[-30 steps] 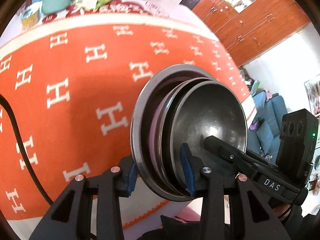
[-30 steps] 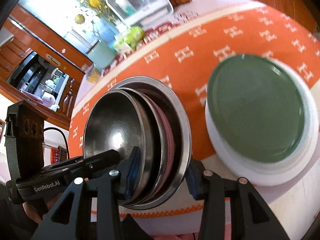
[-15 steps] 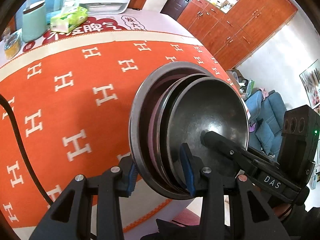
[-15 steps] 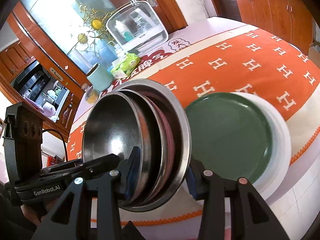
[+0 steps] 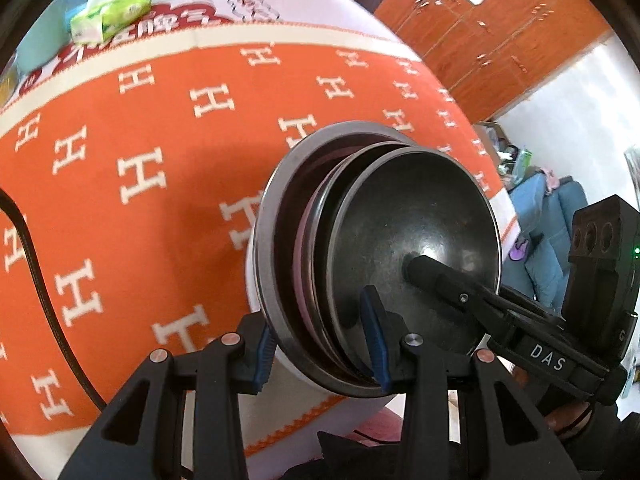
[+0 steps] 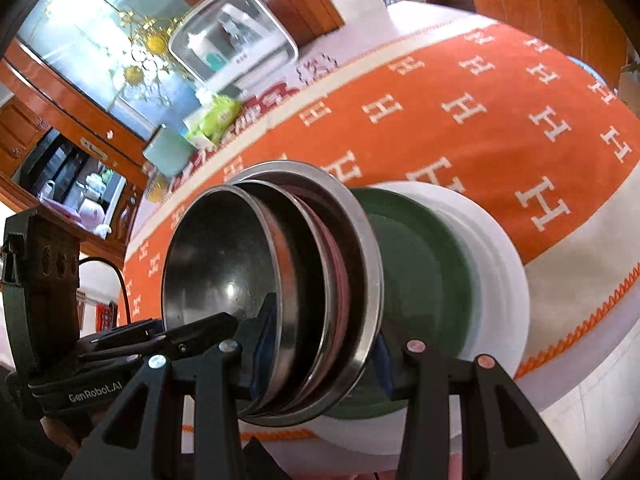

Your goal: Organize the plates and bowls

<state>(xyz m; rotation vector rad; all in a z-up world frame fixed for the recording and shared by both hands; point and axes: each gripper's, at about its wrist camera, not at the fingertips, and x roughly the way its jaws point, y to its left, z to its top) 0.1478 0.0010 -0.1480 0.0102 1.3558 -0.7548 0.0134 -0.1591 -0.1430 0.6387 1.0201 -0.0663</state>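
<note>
1. The stack of nested steel bowls point(image 5: 400, 248) is held off the worktop point(image 5: 140, 168), tilted on edge, above the near edge of the orange cloth.
2. The left gripper point(image 5: 320, 344) has its jaws narrowed onto one side of the stack's rims, a blue pad on each side. The right gripper point(image 6: 320, 344) clamps the opposite side the same way. Both hold the stack.
3. Handling judgement: steel is stiff and will not break, but polished rims are slippery against the pads. Several bowls together are likely fairly heavy for a rim pinch. The loose nested bowls can slide or rattle if tilted further.
4. Grip point: take the rims on opposite sides, as here, so that the pads trap all layers together.
5. The right wrist view shows a green plate point(image 6: 420, 280) on a white plate point(image 6: 496, 264) just behind the stack; whether they touch cannot be told. The left wrist view hides the green plate, showing only a white sliver.
6. The left wrist view shows the open cloth area beside the stack and a black cable point(image 5: 36, 280).
</note>
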